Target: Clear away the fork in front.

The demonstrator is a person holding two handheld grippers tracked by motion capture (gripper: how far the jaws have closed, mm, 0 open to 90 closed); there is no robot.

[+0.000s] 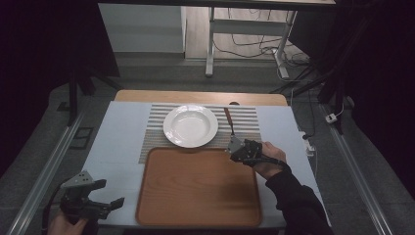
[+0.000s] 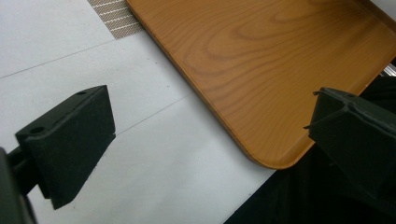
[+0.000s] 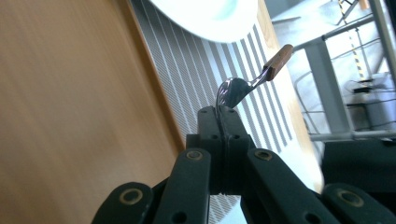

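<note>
Right now my right gripper is clamped on a spoon, jaws pressed together on the metal bowl end, wooden handle pointing away toward the far edge of the table. From the high view the spoon sits over the striped placemat, just right of the white plate, and just beyond the far right corner of the wooden tray. I cannot tell if the spoon touches the mat or is lifted off it. Plate rests on the mat, centre far side, just beyond the tray's far rim. My right hand is at the tray's right edge. My left gripper is at the near left corner of the table, left of the tray, jaws spread wide with nothing between them; in its own view the white table surface and the tray's rounded near corner lie between the jaws.
</note>
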